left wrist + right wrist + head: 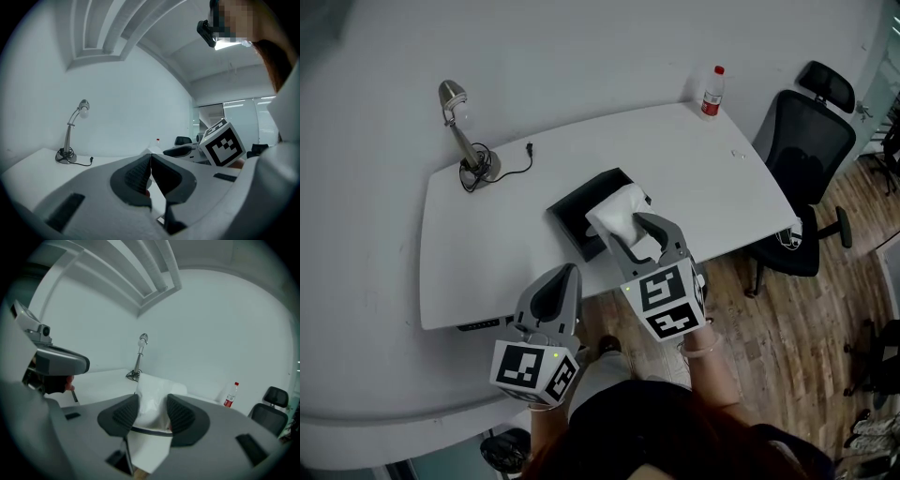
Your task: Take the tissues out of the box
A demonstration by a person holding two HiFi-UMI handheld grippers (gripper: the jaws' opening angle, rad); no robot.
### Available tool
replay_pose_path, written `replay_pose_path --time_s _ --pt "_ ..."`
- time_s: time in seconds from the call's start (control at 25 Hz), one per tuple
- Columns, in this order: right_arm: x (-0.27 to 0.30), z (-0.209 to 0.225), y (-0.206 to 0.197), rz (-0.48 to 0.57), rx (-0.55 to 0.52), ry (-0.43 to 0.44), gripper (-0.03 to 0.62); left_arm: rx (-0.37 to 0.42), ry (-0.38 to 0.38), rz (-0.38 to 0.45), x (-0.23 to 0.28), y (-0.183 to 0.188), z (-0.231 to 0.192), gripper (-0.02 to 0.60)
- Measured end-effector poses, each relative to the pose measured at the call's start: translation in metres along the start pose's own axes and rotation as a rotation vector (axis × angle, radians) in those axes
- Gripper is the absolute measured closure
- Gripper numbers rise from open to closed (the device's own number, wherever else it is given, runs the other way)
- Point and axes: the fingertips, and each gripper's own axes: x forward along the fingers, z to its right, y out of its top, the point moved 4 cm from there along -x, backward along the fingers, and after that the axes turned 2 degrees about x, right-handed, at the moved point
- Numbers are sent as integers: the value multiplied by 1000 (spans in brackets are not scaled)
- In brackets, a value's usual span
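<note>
Tissues [617,214]: one white wad, frame centre, rising from one black box [574,223], pinched by right gripper [635,234]; left gripper [557,289] clenched on nothing. One bottle [711,92], upper right, label illegible.

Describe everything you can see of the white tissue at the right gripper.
The tissue is white, thin, soft-looking paper, crumpled into loose folds. It comes up out of the black box on the white table, and its lower end meets the top of the box. Its upper part runs between the jaws of the right gripper, whose ribbed pads press it from both sides. A loose flap hangs below them. Nothing else touches it.
</note>
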Motion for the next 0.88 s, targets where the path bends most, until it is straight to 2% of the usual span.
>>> replay_pose_path --time_s 0.88 --pt "-111 -24 -11 130 24 33 393 68 -11 20 -57 4 88 560"
